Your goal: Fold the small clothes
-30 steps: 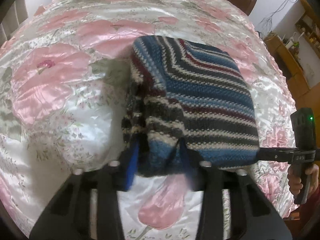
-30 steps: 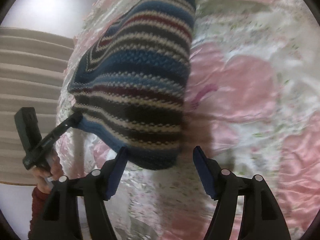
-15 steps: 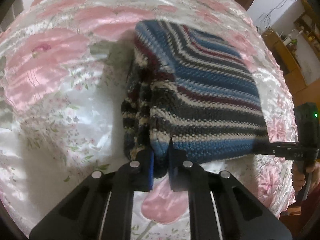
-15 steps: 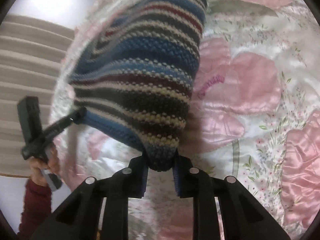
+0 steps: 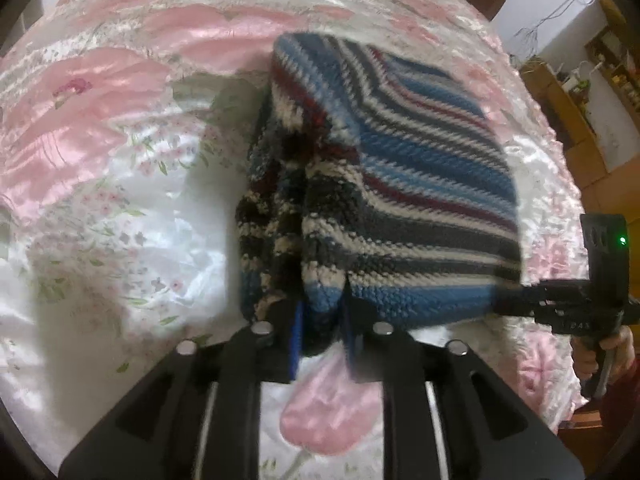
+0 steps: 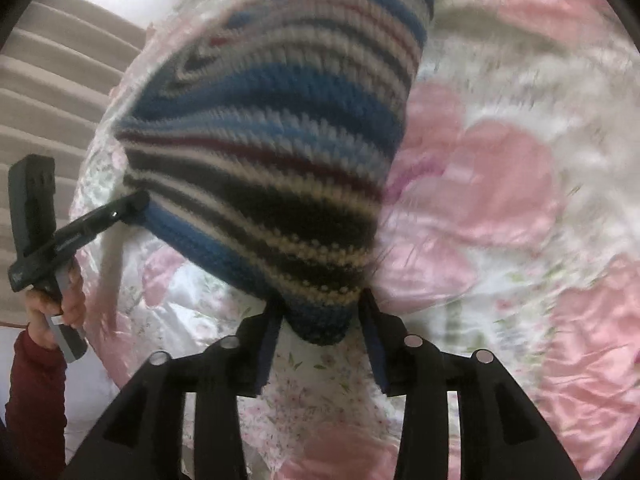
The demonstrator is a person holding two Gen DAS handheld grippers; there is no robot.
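The left hand-held gripper (image 5: 320, 332) is pinching the near left corner of the striped knitted garment (image 5: 400, 208), fingers nearly closed on wool. The right hand-held gripper (image 6: 320, 332) is clamping the other near corner. The garment is hanging lifted over the floral bed cover (image 5: 120, 200); open bedding is lying all around, and wooden furniture (image 5: 580, 128) is standing beyond the bed's far edge.

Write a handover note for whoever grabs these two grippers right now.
Left gripper: shut on one near corner of the striped knit garment.
Right gripper: its fingers stand either side of the other near corner; whether they pinch it is unclear.
The garment is already doubled into a thick bundle, its near edge lifted above the pink floral bedspread.
Done: earlier folds, both corners picked up.
Left: probably carry the near edge over to the far edge, lay it flat, let go.
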